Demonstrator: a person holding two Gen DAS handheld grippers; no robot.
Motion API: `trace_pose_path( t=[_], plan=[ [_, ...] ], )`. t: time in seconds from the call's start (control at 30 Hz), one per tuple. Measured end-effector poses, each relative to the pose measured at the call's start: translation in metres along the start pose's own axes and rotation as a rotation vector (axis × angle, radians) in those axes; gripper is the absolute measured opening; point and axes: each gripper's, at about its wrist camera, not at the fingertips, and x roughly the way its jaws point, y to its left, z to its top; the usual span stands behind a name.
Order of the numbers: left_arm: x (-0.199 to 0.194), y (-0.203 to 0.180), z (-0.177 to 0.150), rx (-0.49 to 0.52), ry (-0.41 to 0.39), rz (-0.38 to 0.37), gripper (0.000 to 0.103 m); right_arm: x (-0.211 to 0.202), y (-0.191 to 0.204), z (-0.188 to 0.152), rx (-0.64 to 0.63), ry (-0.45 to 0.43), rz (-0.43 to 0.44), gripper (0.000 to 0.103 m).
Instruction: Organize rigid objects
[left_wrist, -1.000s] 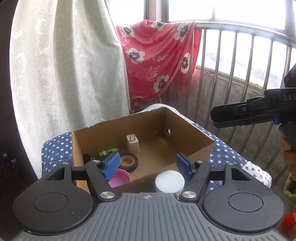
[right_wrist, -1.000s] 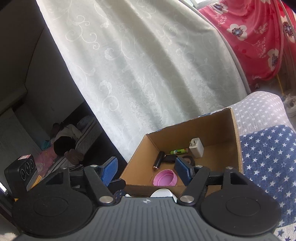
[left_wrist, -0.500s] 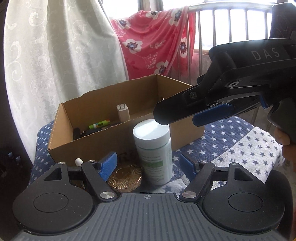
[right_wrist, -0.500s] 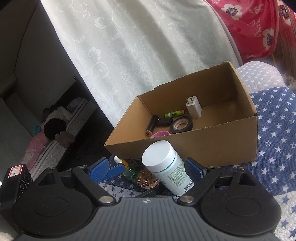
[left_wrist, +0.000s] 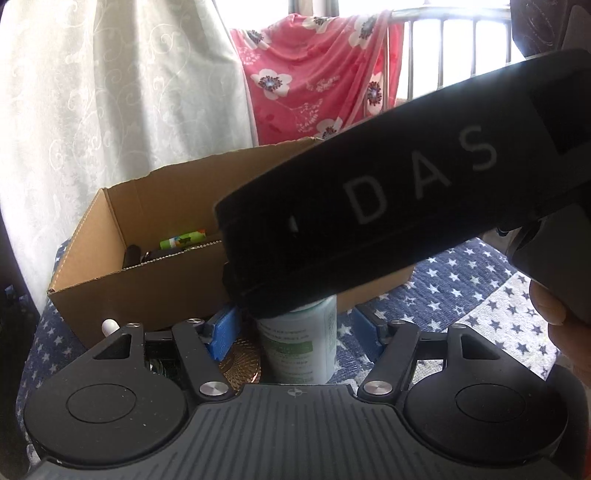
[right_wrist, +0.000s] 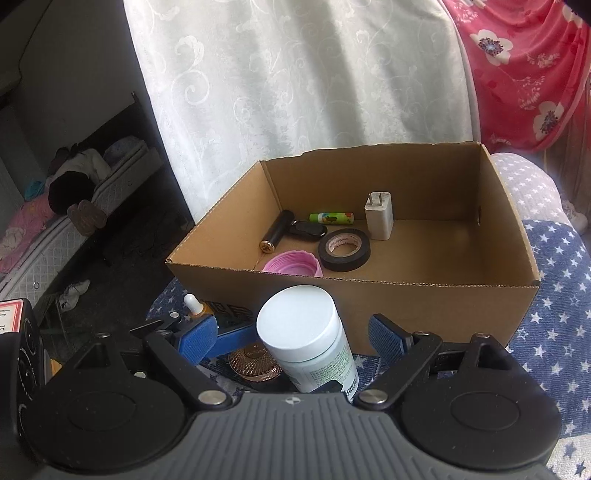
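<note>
A white pill bottle (right_wrist: 306, 341) with a green label stands upright on the star-print cloth in front of a cardboard box (right_wrist: 406, 306). My right gripper (right_wrist: 293, 334) is open with its blue pads on either side of the bottle. My left gripper (left_wrist: 295, 325) is open too, the same bottle (left_wrist: 299, 343) between its pads. The right gripper's black body (left_wrist: 388, 214) crosses the left wrist view just above the bottle. The box holds a black tape roll (right_wrist: 344, 249), a white charger (right_wrist: 378, 216), a pink lid (right_wrist: 293, 263), a green tube (right_wrist: 331, 218) and a black cylinder (right_wrist: 276, 236).
A round copper-coloured lid (right_wrist: 253, 363) lies left of the bottle, and a small dropper bottle (right_wrist: 195, 304) stands by the box's front left corner. A white curtain (right_wrist: 295, 92) hangs behind the box and a pink floral blanket (left_wrist: 317, 77) hangs on a railing.
Both grippers have come down and closer to the white bottle. The right gripper has moved in over the bottle and now fills much of the left wrist view.
</note>
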Motion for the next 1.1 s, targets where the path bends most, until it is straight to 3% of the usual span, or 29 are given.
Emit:
trace_pose_path(
  t=[0.17,0.37,0.77,1.1],
  plan=[
    [0.003,0.007,0.001,-0.03,0.021,-0.005,0.058,0.011,-0.006,0.005,0.018,0.04,-0.007,0.083],
    [0.002,0.015,-0.001,-0.057,0.04,-0.016,0.054,0.02,-0.009,0.007,0.027,0.063,-0.006,0.08],
    [-0.015,0.033,-0.009,-0.085,0.047,-0.032,0.053,0.028,-0.011,0.006,0.042,0.082,0.005,0.065],
    [-0.034,0.033,-0.015,-0.082,0.041,-0.035,0.053,0.021,-0.007,0.005,0.036,0.064,0.004,0.064]
  ],
)
